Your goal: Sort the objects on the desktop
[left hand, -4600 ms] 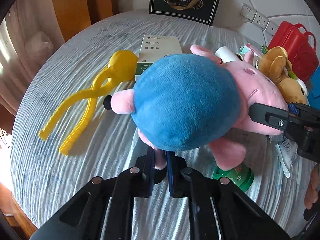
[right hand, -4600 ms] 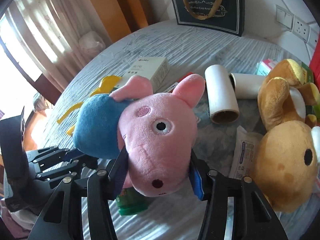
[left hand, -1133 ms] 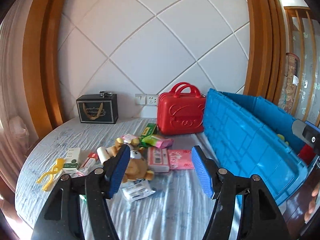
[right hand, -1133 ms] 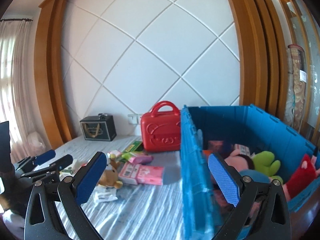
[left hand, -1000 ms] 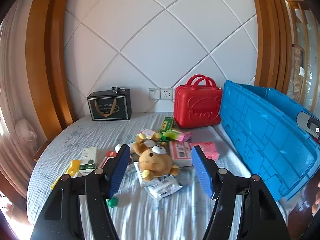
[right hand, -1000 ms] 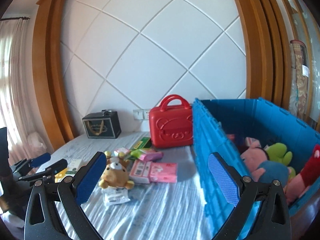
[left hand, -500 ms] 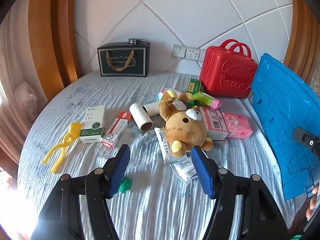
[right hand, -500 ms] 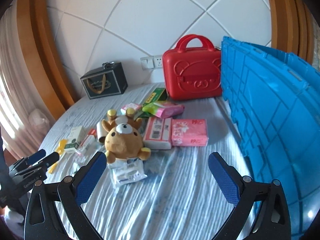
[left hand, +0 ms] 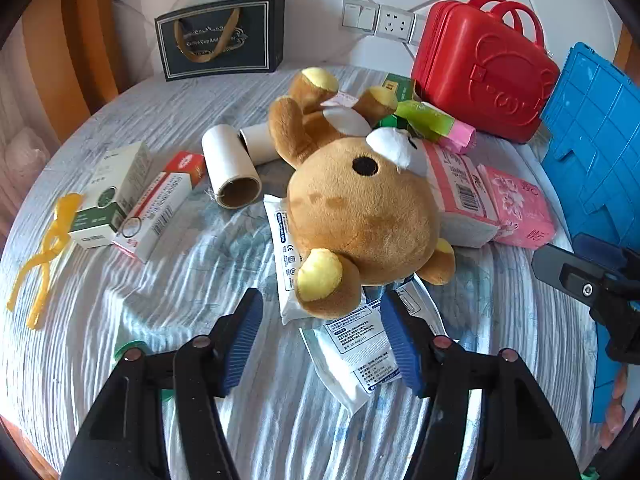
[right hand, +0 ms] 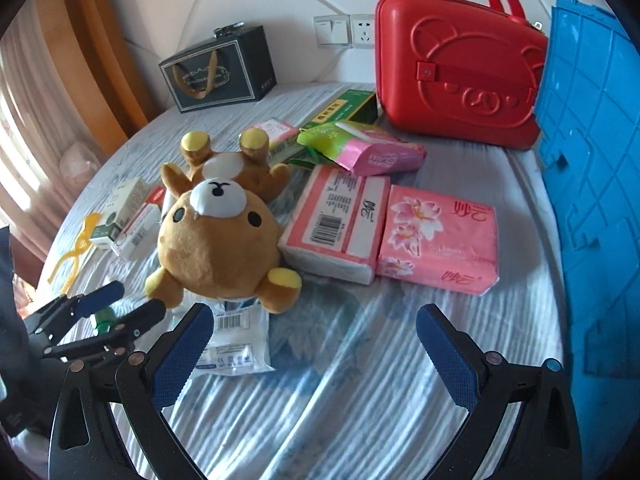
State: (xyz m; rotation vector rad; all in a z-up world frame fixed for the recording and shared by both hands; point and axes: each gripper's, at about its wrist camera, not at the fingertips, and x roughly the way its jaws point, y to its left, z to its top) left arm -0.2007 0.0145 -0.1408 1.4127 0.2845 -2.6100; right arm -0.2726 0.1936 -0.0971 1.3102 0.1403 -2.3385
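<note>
Near the front edge of the surface (left hand: 208, 264), the left tool (left hand: 320, 330) hangs with its jaws apart and nothing clamped; they have just been narrowing, and they frame the lower ear of the brown plush bear (left hand: 360, 208), which suggests the bear is the next thing to sort. The bear lies on its back, head toward the front edge, resting on white sachets (left hand: 352, 344) that stick out beneath it, so a low grip could catch a packet too. The right tool (right hand: 316, 344) is spread wide and empty over bare cloth, just right of the bear, probably ready to help carry the bulky toy. Two pink tissue packs (right hand: 436, 240) lie side by side, touching, next to the bear's head. The blue crate (right hand: 596, 160), judged to be the destination, stands at the right edge, with a red suitcase (right hand: 460, 68) at the back by the wall. Toward the left edge lie two cardboard tubes (left hand: 234, 168), small boxes (left hand: 116, 192) and a yellow plastic clip toy (left hand: 44, 248), not yet sorted.
</note>
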